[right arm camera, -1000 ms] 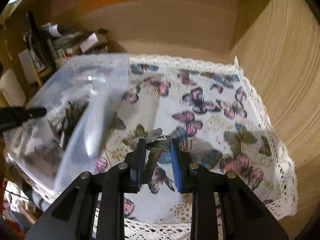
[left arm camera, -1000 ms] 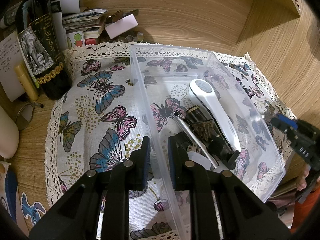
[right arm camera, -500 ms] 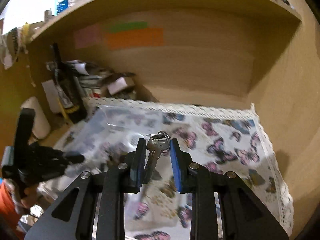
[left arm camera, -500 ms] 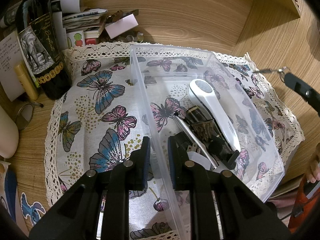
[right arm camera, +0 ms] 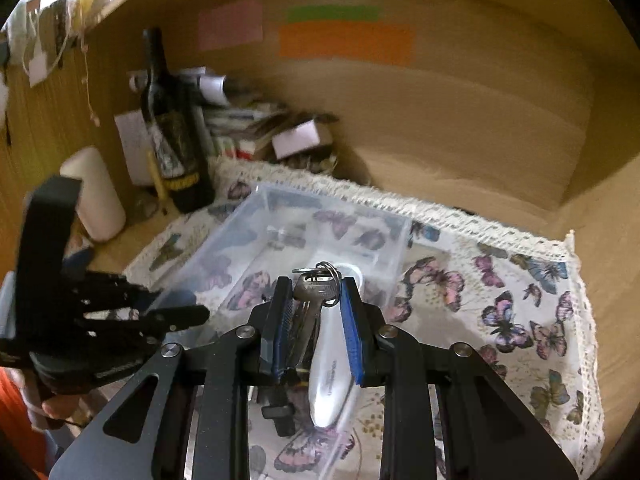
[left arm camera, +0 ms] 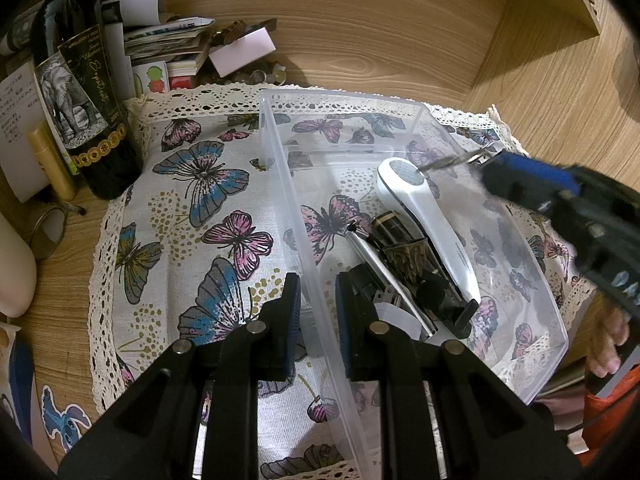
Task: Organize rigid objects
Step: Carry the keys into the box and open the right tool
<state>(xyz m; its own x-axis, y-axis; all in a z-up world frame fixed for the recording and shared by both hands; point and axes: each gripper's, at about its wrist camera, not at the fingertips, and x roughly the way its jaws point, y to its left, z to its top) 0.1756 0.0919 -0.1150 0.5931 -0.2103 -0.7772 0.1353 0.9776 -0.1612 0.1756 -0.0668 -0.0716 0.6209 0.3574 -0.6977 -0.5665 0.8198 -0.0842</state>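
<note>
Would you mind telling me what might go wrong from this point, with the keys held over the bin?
1. The right gripper pinches the keys by one blade while the ring hangs free, so they might slip out early.
2. The keys hang above the white handheld device in the clear plastic bin; released here, they could strike it.
3. The left gripper straddles the bin's near wall, and a drop could jolt the bin against it.

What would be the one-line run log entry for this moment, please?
left gripper: shut on clear bin wall | right gripper: holding keys above bin | next: probably release keys into bin
</note>
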